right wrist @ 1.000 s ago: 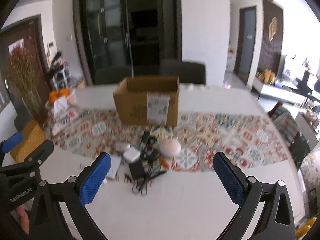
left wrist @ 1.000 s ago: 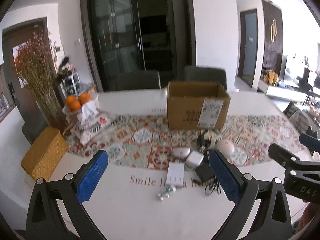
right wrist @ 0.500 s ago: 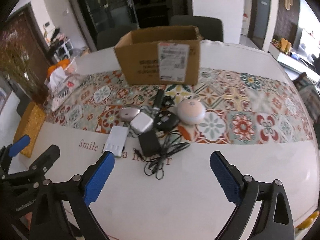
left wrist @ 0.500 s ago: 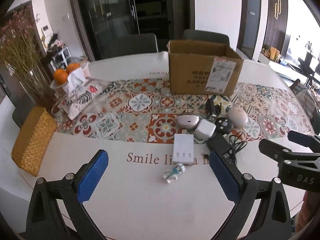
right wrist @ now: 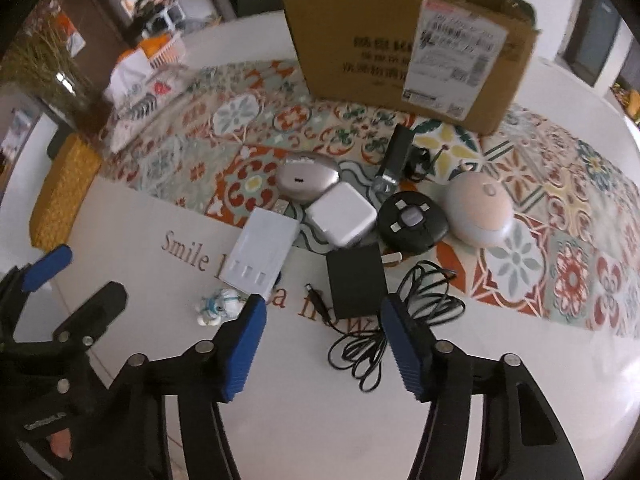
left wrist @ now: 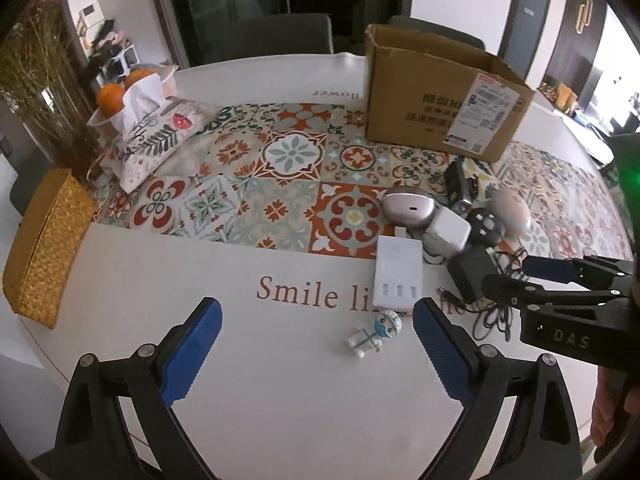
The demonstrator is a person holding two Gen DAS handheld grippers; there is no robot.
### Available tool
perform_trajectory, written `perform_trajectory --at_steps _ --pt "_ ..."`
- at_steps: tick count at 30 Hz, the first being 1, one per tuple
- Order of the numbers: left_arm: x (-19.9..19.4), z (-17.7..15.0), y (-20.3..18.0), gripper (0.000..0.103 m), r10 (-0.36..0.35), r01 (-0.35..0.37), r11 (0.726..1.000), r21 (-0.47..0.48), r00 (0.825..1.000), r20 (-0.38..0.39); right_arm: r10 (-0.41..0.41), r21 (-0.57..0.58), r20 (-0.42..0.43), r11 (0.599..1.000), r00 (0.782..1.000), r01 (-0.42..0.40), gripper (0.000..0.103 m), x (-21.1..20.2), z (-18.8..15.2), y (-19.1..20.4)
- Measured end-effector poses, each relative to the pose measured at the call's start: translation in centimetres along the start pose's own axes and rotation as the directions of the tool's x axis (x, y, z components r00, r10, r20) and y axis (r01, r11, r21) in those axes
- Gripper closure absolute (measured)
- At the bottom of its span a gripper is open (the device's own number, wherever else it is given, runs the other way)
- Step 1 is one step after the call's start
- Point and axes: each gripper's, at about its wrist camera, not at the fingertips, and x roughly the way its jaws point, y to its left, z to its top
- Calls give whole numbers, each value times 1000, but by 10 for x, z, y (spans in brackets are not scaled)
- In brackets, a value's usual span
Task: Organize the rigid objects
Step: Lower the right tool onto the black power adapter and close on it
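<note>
Rigid objects clustered on worktop before cardboard box.

Left wrist view: left gripper spread wide, nothing between pads, jaws just narrowing slightly; small figurine lies near right pad. Centre over figurine before pinching. Versus earlier: camera lower, closer, tilted down.

Right wrist view: right gripper half-narrowed, jaws just closing, empty, above black adapter and cable. Straddle adapter body, avoid cable. Versus earlier: cluster nearer.
</note>
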Motion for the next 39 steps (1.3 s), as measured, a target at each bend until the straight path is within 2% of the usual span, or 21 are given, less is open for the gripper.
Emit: perform_trajectory --at_steps 6,12,17,23,31,39 --pt "14 2 -1 5 -6 6 999 -35 1000 -25 11 -18 -52 1000 999 -12 54 21 9 -8" --pt "26 2 -4 5 7 -9 999 -45 999 -50 -6 -24 -86 1000 996 4 54 39 11 -14" --pt "37 1 -5 5 13 -18 999 -51 996 -86 -42 -47 -82 998 996 38 54 46 14 -16" --pt "45 0 -7 5 28 -33 998 -50 994 -105 -38 -56 -104 998 994 32 54 59 14 -18" --pt "59 1 -4 5 12 -20 998 -57 991 -135 -38 -25 -104 999 994 36 54 69 15 -20" --pt "67 7 -9 5 -18 15 1000 -24 987 -162 -21 42 -90 999 996 25 56 72 16 -28"
